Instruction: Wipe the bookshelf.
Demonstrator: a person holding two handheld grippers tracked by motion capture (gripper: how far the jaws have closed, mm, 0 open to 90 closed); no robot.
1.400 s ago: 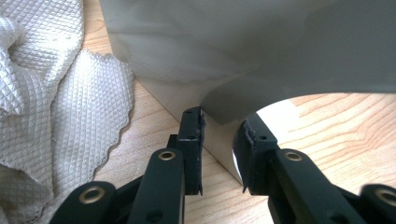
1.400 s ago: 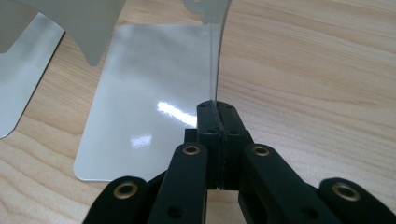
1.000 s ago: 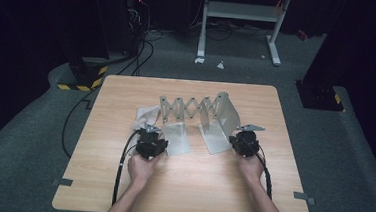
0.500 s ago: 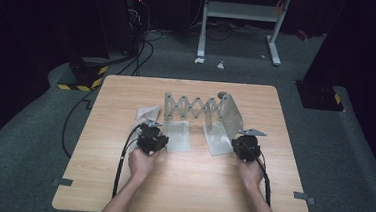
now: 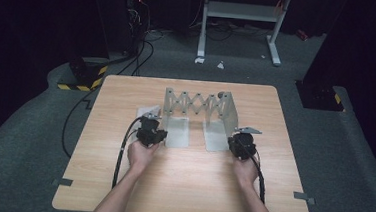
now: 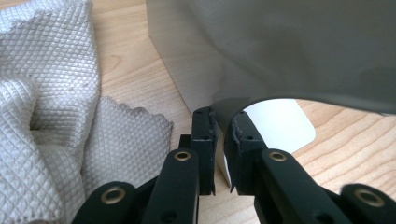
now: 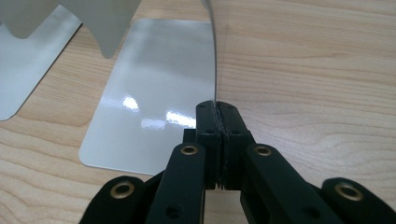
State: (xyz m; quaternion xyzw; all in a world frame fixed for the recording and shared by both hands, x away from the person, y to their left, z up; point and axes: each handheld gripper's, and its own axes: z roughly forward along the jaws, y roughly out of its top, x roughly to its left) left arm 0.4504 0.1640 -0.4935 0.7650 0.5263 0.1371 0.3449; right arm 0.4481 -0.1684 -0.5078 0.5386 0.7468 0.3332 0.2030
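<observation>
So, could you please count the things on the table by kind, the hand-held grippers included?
Metal expandable bookend: 1
White cloth: 1
Hand-held grippers: 2, left hand-held gripper and right hand-held gripper
Total: 4

Grey carpet floor [image 5: 352, 162], dark surroundings, white metal stand [image 5: 240, 12] behind.

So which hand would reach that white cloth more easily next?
Probably the left. The cloth lies beside the left gripper, while the right gripper sits across the metal rack. Both are clamped on its end plates, though.
</observation>
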